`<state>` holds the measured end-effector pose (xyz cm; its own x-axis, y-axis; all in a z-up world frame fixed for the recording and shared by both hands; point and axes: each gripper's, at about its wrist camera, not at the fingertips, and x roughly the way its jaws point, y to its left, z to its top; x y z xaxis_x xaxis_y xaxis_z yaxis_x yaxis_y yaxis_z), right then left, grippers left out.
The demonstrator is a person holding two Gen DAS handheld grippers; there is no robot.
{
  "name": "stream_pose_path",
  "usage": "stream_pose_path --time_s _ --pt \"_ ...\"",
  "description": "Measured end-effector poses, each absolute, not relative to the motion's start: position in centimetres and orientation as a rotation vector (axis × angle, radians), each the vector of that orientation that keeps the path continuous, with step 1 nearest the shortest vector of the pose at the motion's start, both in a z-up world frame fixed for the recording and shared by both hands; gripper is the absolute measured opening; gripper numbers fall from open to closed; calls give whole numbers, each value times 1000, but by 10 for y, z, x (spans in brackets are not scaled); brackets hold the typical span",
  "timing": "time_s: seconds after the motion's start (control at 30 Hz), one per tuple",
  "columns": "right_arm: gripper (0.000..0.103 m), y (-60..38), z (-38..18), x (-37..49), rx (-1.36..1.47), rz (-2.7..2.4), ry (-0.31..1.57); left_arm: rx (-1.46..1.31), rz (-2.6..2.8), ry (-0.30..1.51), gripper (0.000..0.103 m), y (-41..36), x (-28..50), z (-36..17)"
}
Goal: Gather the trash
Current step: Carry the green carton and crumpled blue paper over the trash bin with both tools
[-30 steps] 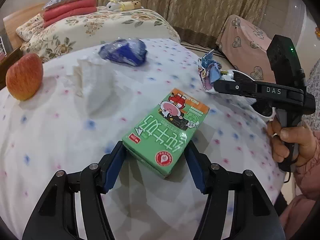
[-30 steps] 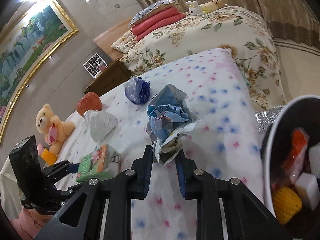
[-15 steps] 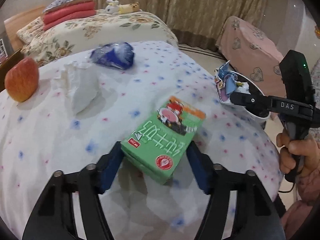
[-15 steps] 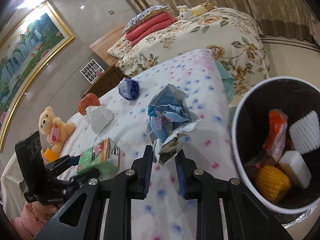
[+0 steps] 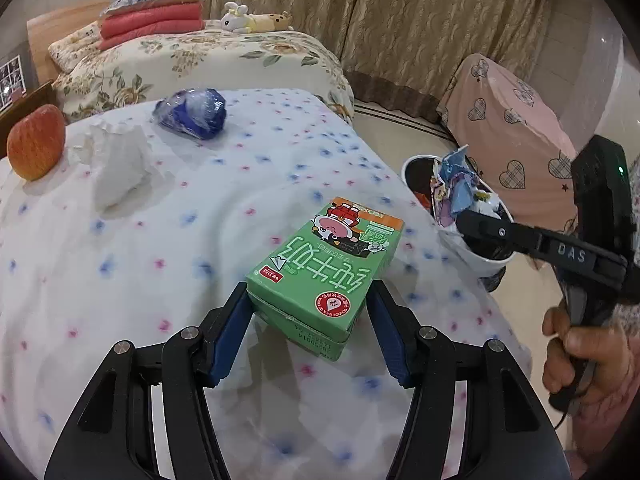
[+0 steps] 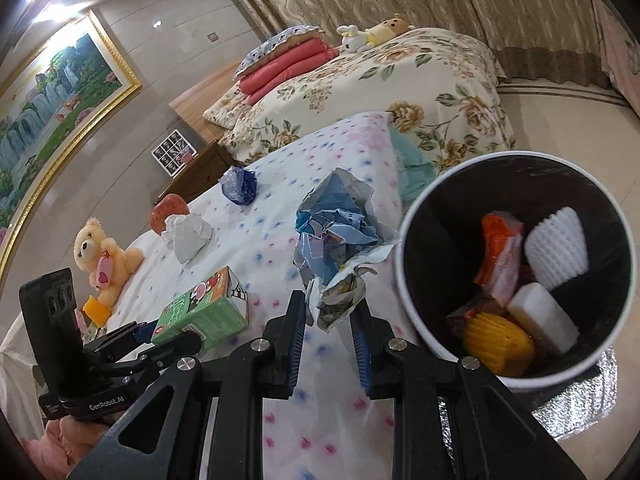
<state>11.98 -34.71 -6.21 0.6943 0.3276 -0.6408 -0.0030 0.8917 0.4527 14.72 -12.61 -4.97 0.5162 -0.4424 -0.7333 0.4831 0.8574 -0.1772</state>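
In your left wrist view, your left gripper (image 5: 308, 316) pinches the green milk carton (image 5: 326, 266) between its blue pads, one on each long side, with the carton's printed face up and its far end tilted over the dotted white bedspread (image 5: 160, 248). Farther back on that bedspread lie a crumpled white tissue (image 5: 116, 168), a blue plastic wad (image 5: 192, 114) and a red apple (image 5: 36, 142), all apart from one another. Off the bed's right edge stands the white trash bin (image 5: 412, 168), and your right gripper (image 5: 466, 218) holds a crumpled blue wrapper (image 5: 452, 188) above its rim. In your right wrist view, the right gripper (image 6: 330, 320) is closed on the lower end of that crumpled blue wrapper (image 6: 340, 236), which rises up between the pads just left of the bin. The trash bin (image 6: 404, 240) sits open at right, with an orange packet (image 6: 500, 256), a white foam net (image 6: 556, 248), a white block (image 6: 544, 316) and a yellow piece (image 6: 496, 340) inside. At lower left you see the left gripper (image 6: 160, 332) gripping the milk carton (image 6: 204, 312), with a teddy bear (image 6: 104, 256) on the bedspread behind it.
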Motion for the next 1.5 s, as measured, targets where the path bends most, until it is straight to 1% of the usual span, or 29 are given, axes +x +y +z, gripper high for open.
stream_pose_path --time_s 0.83,1.5 --pt "23 -413 -66 81 479 62 760 92 -633 834 59 -210 136 -38" --pt "23 -448 -68 79 494 15 763 147 -683 809 59 -258 142 -31"
